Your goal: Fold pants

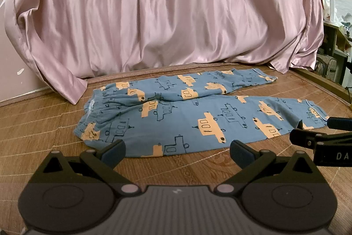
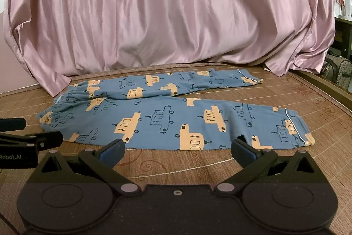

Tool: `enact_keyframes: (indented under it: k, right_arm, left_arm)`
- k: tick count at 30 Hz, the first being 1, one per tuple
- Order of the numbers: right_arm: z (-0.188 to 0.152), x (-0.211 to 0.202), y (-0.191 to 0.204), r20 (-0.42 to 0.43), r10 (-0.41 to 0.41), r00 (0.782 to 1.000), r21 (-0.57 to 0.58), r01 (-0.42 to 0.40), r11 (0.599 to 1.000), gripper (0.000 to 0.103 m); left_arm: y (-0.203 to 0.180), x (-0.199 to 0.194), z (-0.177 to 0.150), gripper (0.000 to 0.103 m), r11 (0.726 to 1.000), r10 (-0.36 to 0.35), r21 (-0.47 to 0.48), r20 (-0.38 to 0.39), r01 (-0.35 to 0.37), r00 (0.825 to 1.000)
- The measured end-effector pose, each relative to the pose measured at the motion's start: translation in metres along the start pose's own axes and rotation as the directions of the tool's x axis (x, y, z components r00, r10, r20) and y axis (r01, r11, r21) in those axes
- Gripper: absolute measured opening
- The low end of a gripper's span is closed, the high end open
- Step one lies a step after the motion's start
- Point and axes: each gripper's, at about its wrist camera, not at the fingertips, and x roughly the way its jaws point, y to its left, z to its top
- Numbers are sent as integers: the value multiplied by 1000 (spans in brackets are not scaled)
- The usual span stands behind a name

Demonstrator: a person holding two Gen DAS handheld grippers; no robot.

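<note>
Your left gripper [image 1: 177, 152] and right gripper [image 2: 177, 150] gaped empty over a woven mat [image 2: 198, 169], blue pants [image 2: 176, 124] just ahead, pink curtain [image 2: 171, 14] beyond.

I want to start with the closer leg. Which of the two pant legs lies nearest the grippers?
The front leg, whose lower edge lies just beyond both open grippers. The other leg lies behind it, angled away toward the pink curtain.
</note>
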Motion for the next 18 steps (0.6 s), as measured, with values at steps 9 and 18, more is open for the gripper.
enact_keyframes:
  k: [9,18]
  right_arm:
    - [1,0,0,-2,0,1000,1,0,1000,103]
    - [1,0,0,-3,0,1000,1,0,1000,103]
  left_arm:
    - [0,1,-1,103,1000,0,1,-1,0,1000]
    - [2,1,-1,103,1000,1,-5,-4,-1,1000]
